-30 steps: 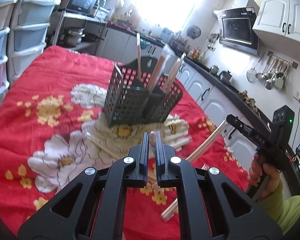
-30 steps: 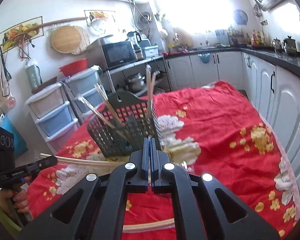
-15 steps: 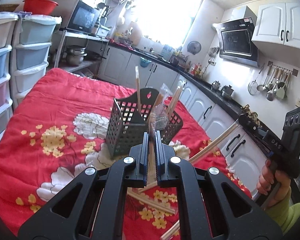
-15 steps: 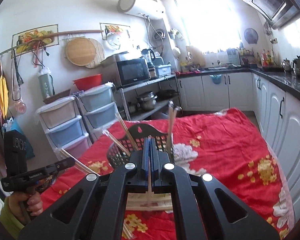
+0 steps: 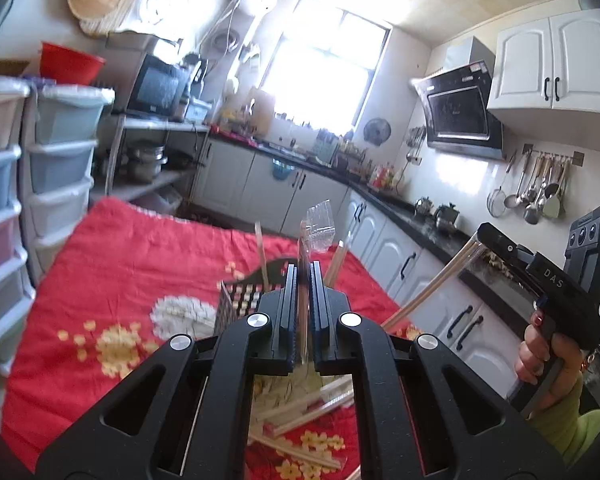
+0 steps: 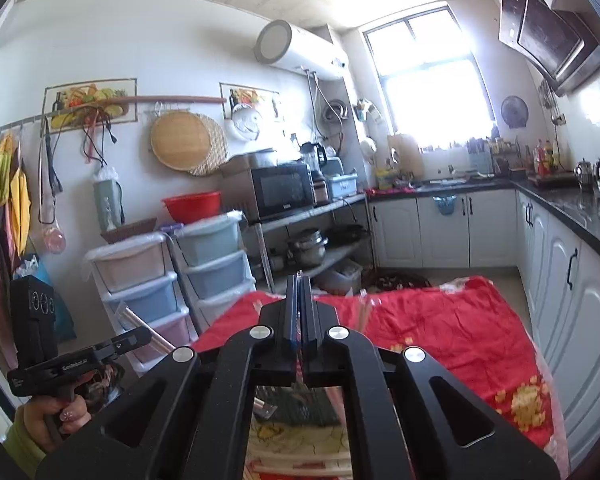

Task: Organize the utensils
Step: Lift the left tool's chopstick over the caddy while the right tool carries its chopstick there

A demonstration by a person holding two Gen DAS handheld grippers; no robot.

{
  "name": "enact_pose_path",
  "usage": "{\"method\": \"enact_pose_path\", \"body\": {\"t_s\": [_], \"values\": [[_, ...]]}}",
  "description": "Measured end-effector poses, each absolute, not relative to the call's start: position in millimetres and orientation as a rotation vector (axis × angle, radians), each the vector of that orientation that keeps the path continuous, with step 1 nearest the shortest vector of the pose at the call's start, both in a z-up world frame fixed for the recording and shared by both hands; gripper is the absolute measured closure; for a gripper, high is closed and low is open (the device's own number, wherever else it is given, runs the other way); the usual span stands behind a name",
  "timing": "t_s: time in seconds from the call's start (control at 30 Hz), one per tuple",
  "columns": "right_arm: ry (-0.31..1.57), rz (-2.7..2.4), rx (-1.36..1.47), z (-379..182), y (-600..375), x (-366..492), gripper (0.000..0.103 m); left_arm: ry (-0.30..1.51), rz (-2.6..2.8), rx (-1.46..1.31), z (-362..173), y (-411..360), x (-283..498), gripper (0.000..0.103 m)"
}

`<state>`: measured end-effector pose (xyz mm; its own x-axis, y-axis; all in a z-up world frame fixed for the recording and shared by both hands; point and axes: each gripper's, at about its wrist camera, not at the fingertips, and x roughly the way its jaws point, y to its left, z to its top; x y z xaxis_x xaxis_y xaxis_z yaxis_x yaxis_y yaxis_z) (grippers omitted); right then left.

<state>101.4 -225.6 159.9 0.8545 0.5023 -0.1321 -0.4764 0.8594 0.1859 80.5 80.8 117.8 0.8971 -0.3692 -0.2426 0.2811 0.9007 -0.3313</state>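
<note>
Left gripper (image 5: pixel 304 280) — fingers narrowed on one wrapped chopstick pair (image 5: pixel 302 312), held upright above the black mesh caddy (image 5: pixel 235 304). Right gripper (image 6: pixel 298 300) — fingers pinched on another wrapped pair (image 5: pixel 432 284), slanting down toward the caddy. More wrapped pairs (image 5: pixel 300 412) lie loose on the red floral desk (image 5: pixel 131 248), just beside the caddy.

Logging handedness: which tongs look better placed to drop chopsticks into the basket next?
Probably left: left tongs hold chopsticks upright in line with the basket; the right tongs' pair slants beside it.
</note>
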Motion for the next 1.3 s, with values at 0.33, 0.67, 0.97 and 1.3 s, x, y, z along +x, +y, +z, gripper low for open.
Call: {"method": "enact_pose_path", "body": {"t_s": [0.33,0.67,0.97,1.3], "values": [[0.104,0.538,0.114,192,-214,105,0.102,0.225,-0.298,-0.272,153,92,80,0.100],[0.088,0.545,0.132,205,-209,116,0.101,0.172,-0.261,-0.269,175,96,96,0.100],[0.060,0.578,0.140,215,-202,125,0.101,0.148,-0.233,-0.282,182,98,113,0.100],[0.071,0.569,0.103,216,-188,147,0.101,0.170,-0.186,-0.276,168,92,133,0.100]]}}
